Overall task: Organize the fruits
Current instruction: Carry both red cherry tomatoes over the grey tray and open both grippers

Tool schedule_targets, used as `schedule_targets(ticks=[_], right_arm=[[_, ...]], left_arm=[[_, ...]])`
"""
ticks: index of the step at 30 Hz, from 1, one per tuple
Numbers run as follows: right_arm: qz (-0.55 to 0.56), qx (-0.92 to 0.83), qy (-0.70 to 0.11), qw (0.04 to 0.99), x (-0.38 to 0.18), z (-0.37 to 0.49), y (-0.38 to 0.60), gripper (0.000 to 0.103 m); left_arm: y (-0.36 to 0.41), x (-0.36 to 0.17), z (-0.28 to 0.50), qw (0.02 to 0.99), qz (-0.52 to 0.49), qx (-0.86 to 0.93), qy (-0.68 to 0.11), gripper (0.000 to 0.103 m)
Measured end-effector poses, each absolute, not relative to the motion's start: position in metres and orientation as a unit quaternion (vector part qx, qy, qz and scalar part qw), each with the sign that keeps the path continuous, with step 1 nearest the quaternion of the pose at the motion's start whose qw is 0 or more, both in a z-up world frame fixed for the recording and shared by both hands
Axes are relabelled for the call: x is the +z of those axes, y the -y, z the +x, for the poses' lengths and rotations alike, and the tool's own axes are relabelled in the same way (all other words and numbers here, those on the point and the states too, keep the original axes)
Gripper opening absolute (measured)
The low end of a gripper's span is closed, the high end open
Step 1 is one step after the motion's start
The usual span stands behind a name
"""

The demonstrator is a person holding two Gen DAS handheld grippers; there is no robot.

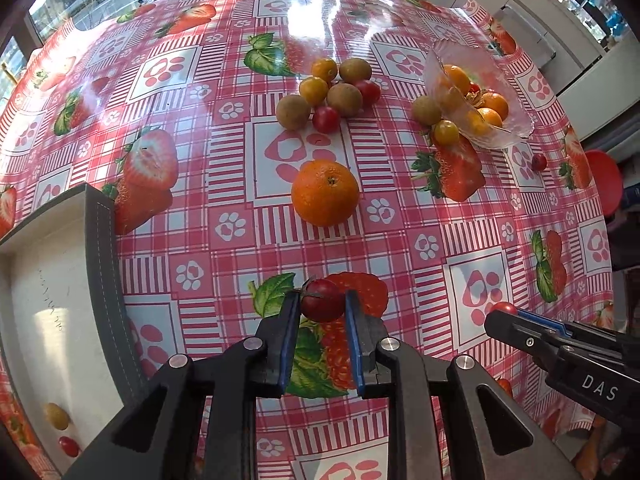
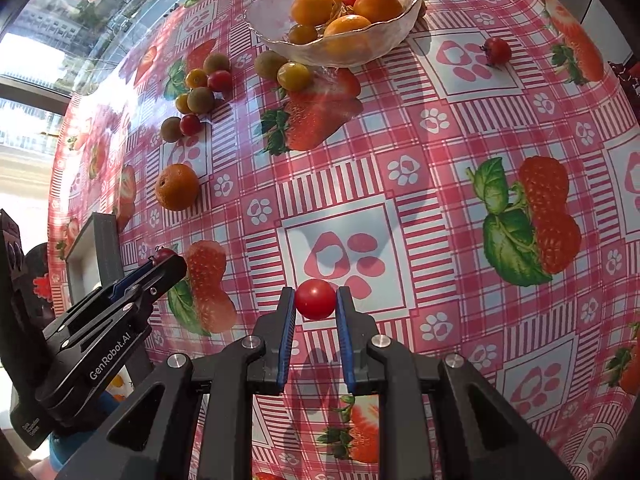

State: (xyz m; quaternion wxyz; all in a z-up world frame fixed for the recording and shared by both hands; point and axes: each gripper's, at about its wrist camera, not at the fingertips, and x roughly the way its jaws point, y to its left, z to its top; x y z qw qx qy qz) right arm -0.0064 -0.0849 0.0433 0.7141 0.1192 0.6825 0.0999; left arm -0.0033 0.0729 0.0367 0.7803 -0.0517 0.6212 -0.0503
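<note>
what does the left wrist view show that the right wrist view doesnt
Only the left wrist view: the inside of the white tray, with a yellow-green fruit and a red one in it.

Only the right wrist view: the glass bowl seen open from above.

Both: the left hand-held gripper shut on a dark red cherry tomato, the right hand-held gripper shut on a bright red cherry tomato, the large orange, the small-fruit cluster.

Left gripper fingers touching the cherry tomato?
Touching. Left wrist view: both fingers of the left gripper press the cherry tomato sides, no gap.
</note>
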Motion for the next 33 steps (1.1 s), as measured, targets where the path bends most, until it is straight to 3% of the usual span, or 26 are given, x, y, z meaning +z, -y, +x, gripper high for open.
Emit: schedule_targets(ticks=[33], right_arm=[[0.023, 0.196, -0.676, 0.709, 0.086, -0.031, -0.063, 0.022]], left_arm=[[-0.214, 0.083, -0.068, 0.806, -0.099, 0.016, -0.584, 0.024]])
